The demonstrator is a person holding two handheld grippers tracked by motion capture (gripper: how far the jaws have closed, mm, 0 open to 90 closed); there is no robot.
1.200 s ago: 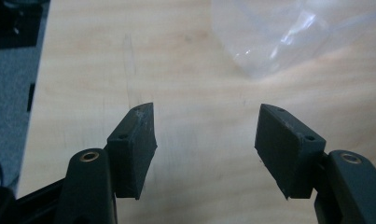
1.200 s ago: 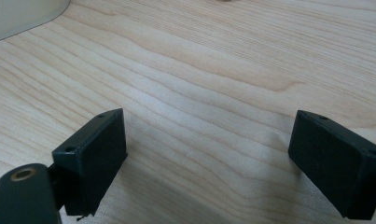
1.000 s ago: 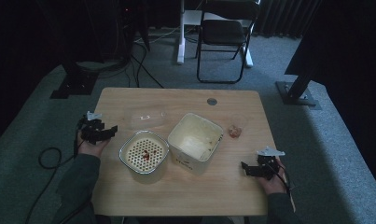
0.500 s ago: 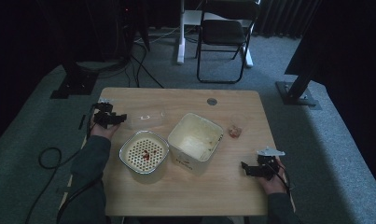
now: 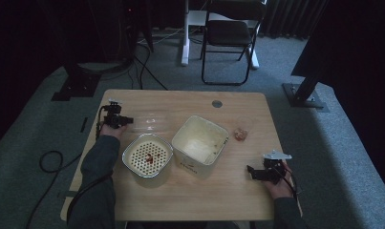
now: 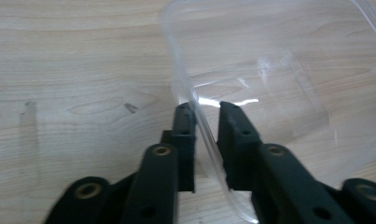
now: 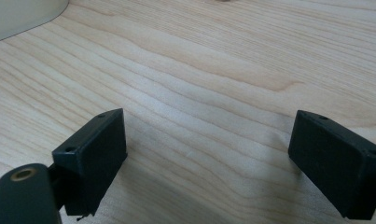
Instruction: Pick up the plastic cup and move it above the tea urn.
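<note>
Left gripper (image 6: 205, 108) had its fingers nearly closed on the rim of the clear lid (image 6: 265, 88), which lay at the worktop's (image 5: 204, 191) far left. Right gripper (image 7: 209, 158) sat wide open, empty, near right. Advice: bite deeper on the rim, squeeze gently since thin plastic flexes, lift level.

A clear plastic lid (image 6: 251, 88) lies flat on the table's far left, just left of the square cream tub (image 5: 199, 140), its near rim between black jaws.
</note>
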